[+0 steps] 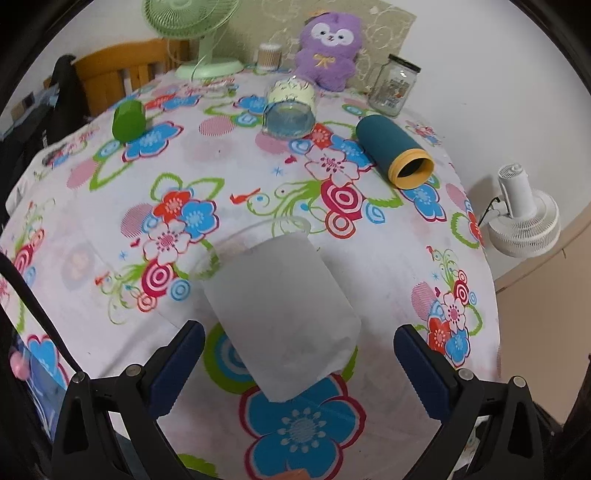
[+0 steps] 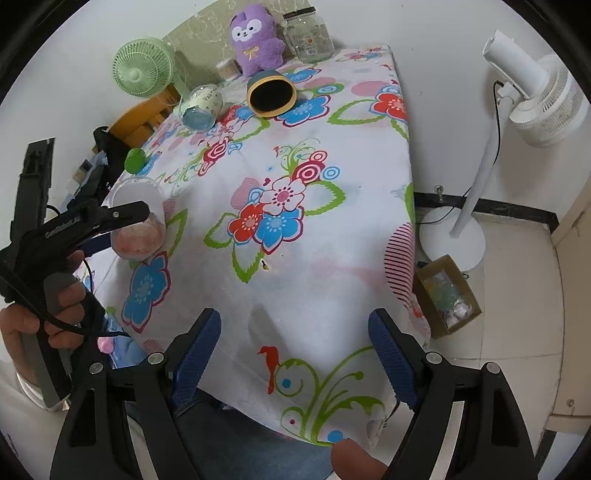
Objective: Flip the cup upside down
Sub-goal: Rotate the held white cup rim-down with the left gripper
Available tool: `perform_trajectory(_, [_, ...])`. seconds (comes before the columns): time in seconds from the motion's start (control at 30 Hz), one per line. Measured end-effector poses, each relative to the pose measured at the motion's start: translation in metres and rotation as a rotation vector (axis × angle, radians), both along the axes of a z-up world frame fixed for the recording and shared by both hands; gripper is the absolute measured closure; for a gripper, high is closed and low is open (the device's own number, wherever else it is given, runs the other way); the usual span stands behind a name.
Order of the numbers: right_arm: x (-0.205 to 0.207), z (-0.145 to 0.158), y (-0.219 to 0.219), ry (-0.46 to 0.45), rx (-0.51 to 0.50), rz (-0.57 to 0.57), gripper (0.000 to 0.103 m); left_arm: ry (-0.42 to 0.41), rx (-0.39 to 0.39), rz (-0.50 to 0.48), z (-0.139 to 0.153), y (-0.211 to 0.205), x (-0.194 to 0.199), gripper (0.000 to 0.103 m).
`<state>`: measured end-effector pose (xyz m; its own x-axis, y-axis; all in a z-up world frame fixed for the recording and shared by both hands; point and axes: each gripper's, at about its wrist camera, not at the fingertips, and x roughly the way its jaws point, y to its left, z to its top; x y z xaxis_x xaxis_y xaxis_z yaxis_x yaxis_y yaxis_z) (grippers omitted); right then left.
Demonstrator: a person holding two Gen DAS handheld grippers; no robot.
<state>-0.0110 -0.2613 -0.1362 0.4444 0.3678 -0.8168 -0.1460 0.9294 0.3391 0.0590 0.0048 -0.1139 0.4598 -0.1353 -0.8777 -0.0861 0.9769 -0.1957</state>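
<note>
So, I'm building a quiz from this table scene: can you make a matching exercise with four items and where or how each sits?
Things:
1. frosted cup
2. teal tumbler
3. glass jar
4. green cup

States:
a. upright at the far edge, beside the purple plush
b. between the open left gripper fingers
c. on its side, yellow rim
d. near the table's left edge

Pairs: 1-b, 2-c, 3-a, 4-d

White walls [image 2: 424, 29] are enclosing the room; a white pedestal fan [image 2: 532, 96] is standing on the pale tiled floor [image 2: 517, 295], and a wooden chair [image 1: 122, 66] is sitting behind the flowered tabletop [image 2: 314, 258].
</note>
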Motion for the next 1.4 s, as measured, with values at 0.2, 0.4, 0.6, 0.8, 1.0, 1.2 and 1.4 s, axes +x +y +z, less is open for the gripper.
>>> perform_trajectory(0.2, [-0.006,0.009,0.001,-0.048,0.001,0.011,0.019,-0.008,-0.011,0.025,-0.002,0.003,0.003,0.009])
perform_trajectory(0.4, [-0.008,0.015,0.011,-0.078,-0.011,0.037,0.019,-0.027,-0.016,0.031,0.001,0.013,0.006,0.021])
perform_trajectory(0.6, [-0.007,0.014,0.012,-0.072,0.000,0.025,0.019,-0.081,-0.021,0.035,0.010,0.027,0.003,0.024])
perform_trajectory(0.8, [-0.008,0.013,0.016,-0.082,0.017,0.019,0.019,-0.053,0.030,-0.085,0.013,0.031,0.001,0.025])
perform_trajectory(1.0, [-0.008,0.011,0.029,-0.105,0.043,0.052,0.019,0.027,0.160,-0.378,0.026,0.033,0.007,0.025])
perform_trajectory(1.2, [-0.006,0.006,0.058,-0.128,0.081,0.123,0.019,0.202,0.346,-0.684,0.041,0.027,0.016,0.025])
perform_trajectory(1.4, [-0.005,0.001,0.088,-0.148,0.131,0.187,0.019,0.606,0.354,-0.881,0.032,0.022,0.033,0.025])
